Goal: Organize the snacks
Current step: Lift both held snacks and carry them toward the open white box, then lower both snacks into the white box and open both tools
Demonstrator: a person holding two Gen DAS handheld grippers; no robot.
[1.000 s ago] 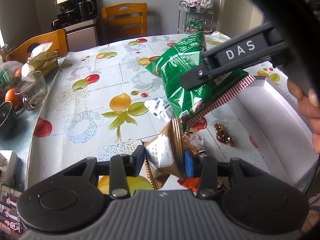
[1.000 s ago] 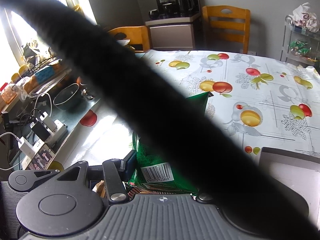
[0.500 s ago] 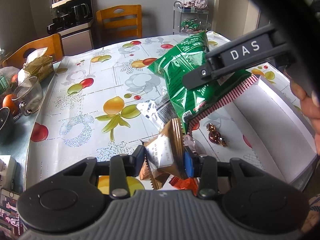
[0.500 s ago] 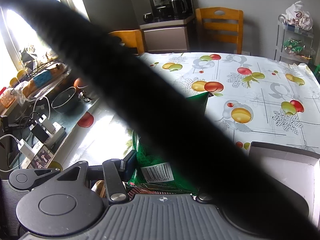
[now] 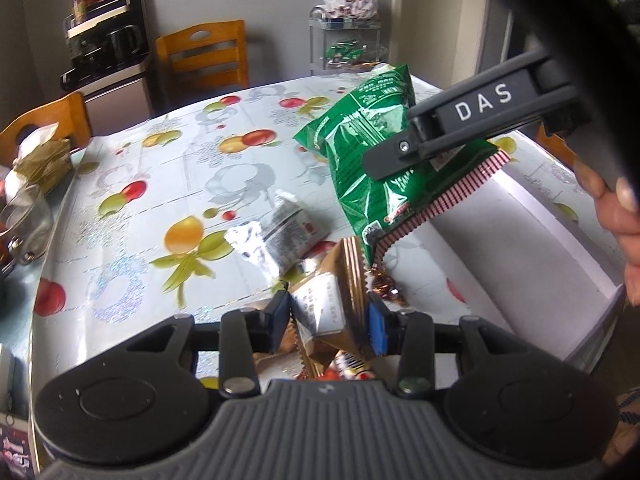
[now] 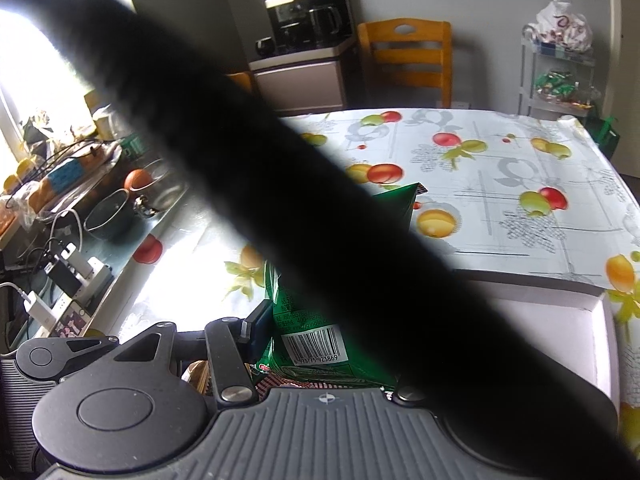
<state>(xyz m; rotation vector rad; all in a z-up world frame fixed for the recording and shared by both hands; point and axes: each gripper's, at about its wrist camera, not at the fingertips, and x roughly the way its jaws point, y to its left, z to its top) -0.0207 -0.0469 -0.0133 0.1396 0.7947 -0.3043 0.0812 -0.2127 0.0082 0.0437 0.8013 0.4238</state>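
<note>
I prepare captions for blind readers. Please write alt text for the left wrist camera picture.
The left gripper is shut on a brown snack packet above a fruit-print tablecloth. The right gripper, marked DAS, holds a green snack bag over a white box. A silver packet lies on the table.

Table (image 5: pixel 132 200) (fruit-print cloth): silver packet (image 5: pixel 276 232), white box (image 5: pixel 532 248).

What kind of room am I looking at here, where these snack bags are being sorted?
Most likely a home dining room or kitchen corner: a table under a fruit-print tablecloth, wooden chairs around it, and a coffee machine on a small cabinet by the wall.
</note>
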